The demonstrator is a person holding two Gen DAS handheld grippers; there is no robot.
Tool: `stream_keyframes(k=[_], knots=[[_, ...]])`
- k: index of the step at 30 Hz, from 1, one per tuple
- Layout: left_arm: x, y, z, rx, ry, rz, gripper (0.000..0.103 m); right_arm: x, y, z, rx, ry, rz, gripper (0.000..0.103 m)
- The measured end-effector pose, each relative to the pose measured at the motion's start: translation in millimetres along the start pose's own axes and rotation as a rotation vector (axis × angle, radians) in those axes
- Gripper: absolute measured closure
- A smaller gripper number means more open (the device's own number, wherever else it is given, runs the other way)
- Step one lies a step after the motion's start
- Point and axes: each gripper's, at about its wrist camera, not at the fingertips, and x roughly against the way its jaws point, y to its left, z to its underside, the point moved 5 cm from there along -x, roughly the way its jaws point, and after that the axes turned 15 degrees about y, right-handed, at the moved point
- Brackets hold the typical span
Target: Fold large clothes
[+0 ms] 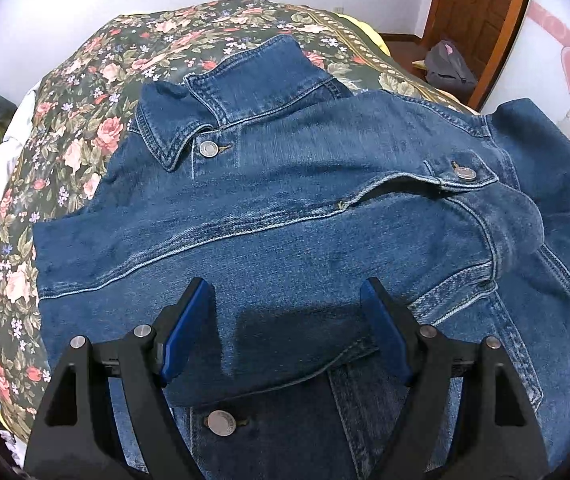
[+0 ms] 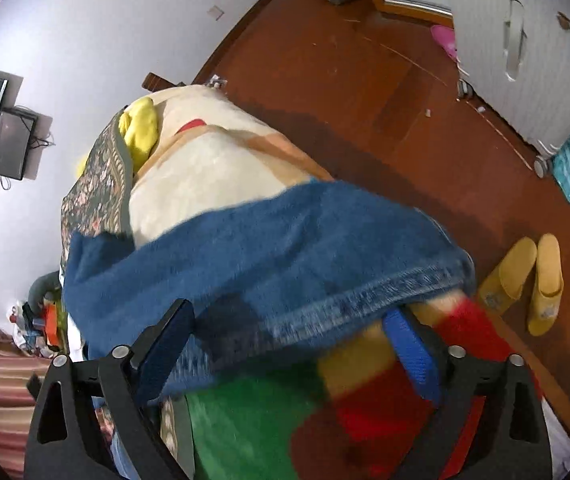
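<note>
Left gripper (image 1: 285, 320) hangs over the denim jacket (image 1: 305, 208), jaws spread wide, nothing between them. The jacket lies on the floral bedspread (image 1: 85, 92) straight ahead of it, collar (image 1: 221, 92) at the far end, one sleeve (image 1: 365, 148) folded across the front. Right gripper (image 2: 293, 336) is also spread, a blurry denim hem (image 2: 325, 300) lying across the gap between its fingers, not clamped. Yellow slippers (image 2: 525, 280) sit on the floor to its right.

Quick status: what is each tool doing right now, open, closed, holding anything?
Left tool: open, holding nothing, above the denim jacket.
Right tool: open, denim hem lies between its fingers, not clamped.
</note>
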Motion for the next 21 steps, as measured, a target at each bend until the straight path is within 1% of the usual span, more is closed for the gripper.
stream_keyframes(k=[1, 2, 4, 5, 6, 7, 9, 12, 13, 15, 16, 18, 21], knots=[[0, 0, 0, 0.002, -0.002, 0.000, 0.026, -4, 2, -5, -0.003, -0.005, 0.009, 0.026], [0, 0, 0, 0.004, -0.003, 0.000, 0.026, -8, 2, -9, -0.011, -0.014, 0.028, 0.030], [0, 1, -1, 0.005, -0.003, -0.004, 0.026, -12, 6, -18, -0.006, -0.049, 0.062, 0.050], [1, 1, -1, 0.005, -0.004, -0.010, 0.026, -12, 9, -21, 0.008, -0.069, 0.078, 0.055], [1, 1, -1, 0.005, -0.006, -0.016, 0.026, -11, 13, -25, 0.021, -0.085, 0.089, 0.063], [2, 1, -1, 0.004, -0.007, -0.022, 0.026, -8, 19, -28, 0.039, -0.109, 0.094, 0.069], [5, 1, -1, 0.000, -0.014, -0.034, 0.026, 2, 31, -33, 0.070, -0.145, 0.085, 0.073], [14, 4, -1, 0.003, -0.044, -0.049, 0.026, 27, 64, -38, 0.152, -0.224, 0.070, 0.079], [19, 6, -1, 0.009, -0.054, -0.047, 0.026, 39, 81, -39, 0.193, -0.261, 0.063, 0.082], [25, 10, -1, 0.023, -0.071, -0.040, 0.026, 62, 114, -38, 0.264, -0.325, 0.033, 0.084], [30, 13, -1, 0.033, -0.083, -0.036, 0.026, 71, 126, -37, 0.288, -0.344, 0.019, 0.085], [37, 18, 0, 0.048, -0.100, -0.032, 0.026, 94, 164, -31, 0.360, -0.393, -0.026, 0.087], [52, 28, 5, 0.075, -0.137, -0.026, 0.026, 115, 212, -19, 0.451, -0.431, -0.086, 0.090]])
